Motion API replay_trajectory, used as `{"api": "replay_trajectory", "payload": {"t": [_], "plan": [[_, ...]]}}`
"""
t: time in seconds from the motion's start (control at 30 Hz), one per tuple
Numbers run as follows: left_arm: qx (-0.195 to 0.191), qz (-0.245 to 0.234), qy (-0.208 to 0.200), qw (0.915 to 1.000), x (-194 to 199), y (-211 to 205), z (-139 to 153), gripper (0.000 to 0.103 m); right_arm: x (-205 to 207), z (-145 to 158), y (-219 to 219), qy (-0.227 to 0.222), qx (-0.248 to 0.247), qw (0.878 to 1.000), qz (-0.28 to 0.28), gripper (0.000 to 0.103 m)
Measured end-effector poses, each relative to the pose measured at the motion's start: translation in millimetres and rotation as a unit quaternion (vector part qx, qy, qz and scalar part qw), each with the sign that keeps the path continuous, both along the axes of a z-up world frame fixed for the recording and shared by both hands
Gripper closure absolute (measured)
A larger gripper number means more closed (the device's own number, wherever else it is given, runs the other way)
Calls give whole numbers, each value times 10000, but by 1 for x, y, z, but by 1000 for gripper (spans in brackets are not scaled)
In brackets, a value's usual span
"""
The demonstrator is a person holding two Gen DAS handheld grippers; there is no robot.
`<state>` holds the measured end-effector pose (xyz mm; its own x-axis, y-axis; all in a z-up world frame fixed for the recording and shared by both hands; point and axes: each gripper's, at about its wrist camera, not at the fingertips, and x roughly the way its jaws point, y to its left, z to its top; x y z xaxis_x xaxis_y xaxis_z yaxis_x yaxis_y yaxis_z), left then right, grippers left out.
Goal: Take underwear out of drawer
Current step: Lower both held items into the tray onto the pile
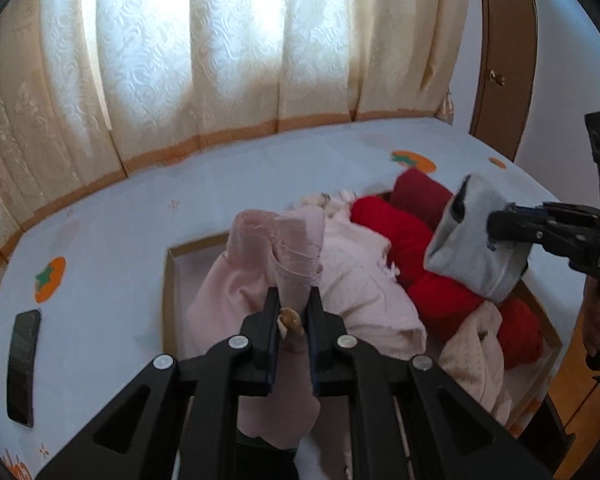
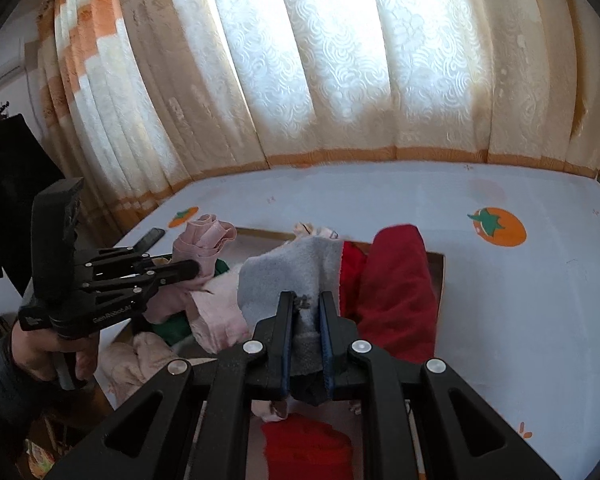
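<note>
Left wrist view: pink underwear (image 1: 278,240) is pinched in the closed left gripper (image 1: 294,308), bunched above its tips over the drawer (image 1: 172,280). Beside it the right gripper (image 1: 500,226) is clamped on grey underwear (image 1: 468,248), also lifted above the pile. Red clothes (image 1: 396,236) and pale pink ones (image 1: 364,284) fill the drawer. Around it lies a pale blue sheet (image 1: 112,240) with orange fruit prints; a phone (image 1: 23,364) rests on it at left. Cream curtains (image 1: 220,48) hang behind.
</note>
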<state>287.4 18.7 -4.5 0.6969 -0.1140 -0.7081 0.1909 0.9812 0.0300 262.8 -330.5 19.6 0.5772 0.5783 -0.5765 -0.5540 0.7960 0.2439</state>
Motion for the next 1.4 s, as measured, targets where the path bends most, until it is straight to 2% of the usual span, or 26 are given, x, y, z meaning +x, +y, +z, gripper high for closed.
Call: {"api": "replay_trajectory", "payload": {"t": [0.23, 0.33, 0.67, 1.0, 1.1, 1.17, 1.3, 1.4], "plan": [[283, 163, -47, 9995, 2, 0, -6, 91, 8, -13, 1, 140, -142, 9998, -77, 89], [175, 186, 3, 9997, 5, 4, -9, 90, 5, -13, 2, 119, -222, 9997, -76, 89], [466, 160, -158, 9987, -2, -8, -11, 87, 5, -17, -3, 172, -230, 9995, -157, 88], [445, 126, -209, 9987, -8, -9, -11, 85, 3, -16, 2, 140, -344, 9992, -158, 84], [461, 90, -226, 9986, -10, -11, -11, 83, 3, -16, 4, 186, -339, 9992, -94, 71], [467, 81, -238, 9986, -11, -12, -10, 81, 0, -15, 7, 167, -368, 9992, -14, 53], [473, 86, -248, 9985, -12, -13, -10, 76, -7, -15, 15, 50, -525, 9986, 11, 49], [479, 95, -265, 9985, -14, -13, -10, 66, -7, -15, 16, 70, -482, 9988, -4, 45]]}}
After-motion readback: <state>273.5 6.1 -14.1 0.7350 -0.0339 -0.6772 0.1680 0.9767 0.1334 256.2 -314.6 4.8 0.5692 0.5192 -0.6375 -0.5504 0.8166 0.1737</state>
